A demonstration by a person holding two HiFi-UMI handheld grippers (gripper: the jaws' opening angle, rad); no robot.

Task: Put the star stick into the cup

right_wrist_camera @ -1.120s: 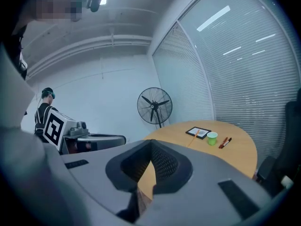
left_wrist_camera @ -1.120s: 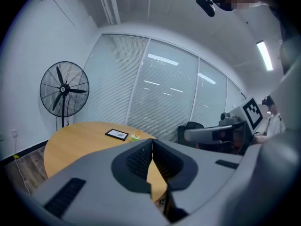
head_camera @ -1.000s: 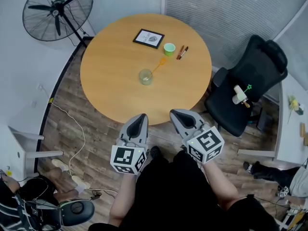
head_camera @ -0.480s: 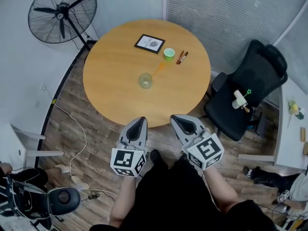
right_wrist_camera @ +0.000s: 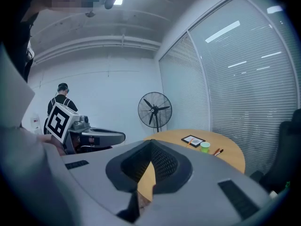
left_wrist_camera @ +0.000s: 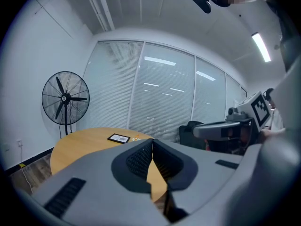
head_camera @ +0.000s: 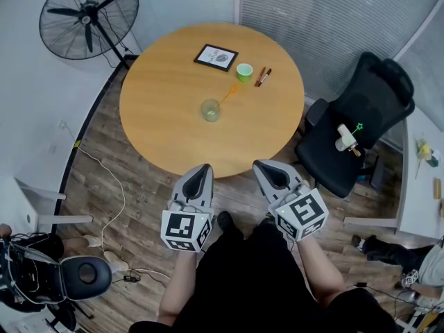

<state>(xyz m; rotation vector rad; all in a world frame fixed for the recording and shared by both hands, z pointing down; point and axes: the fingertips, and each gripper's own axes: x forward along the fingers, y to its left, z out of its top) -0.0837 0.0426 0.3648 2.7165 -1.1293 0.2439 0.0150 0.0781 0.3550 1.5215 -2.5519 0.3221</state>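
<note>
Right gripper (head_camera: 268, 169) edged right, closed like left gripper (head_camera: 202, 171); slim orange star stick (head_camera: 230, 93) beside cup (head_camera: 210, 110).

No words, numbers or brand names can be read in any view. The nearest things to signs are the black-and-white square patterns on the cube (head_camera: 186, 231) of the left gripper (head_camera: 200, 171), at the lower centre of the head view, and on the cube (head_camera: 302, 215) of the right gripper (head_camera: 268, 166) just to its right. They carry no letters or digits. The framed picture (head_camera: 216, 57) on the round table (head_camera: 173, 116), at upper centre, has print too small to make out.
</note>
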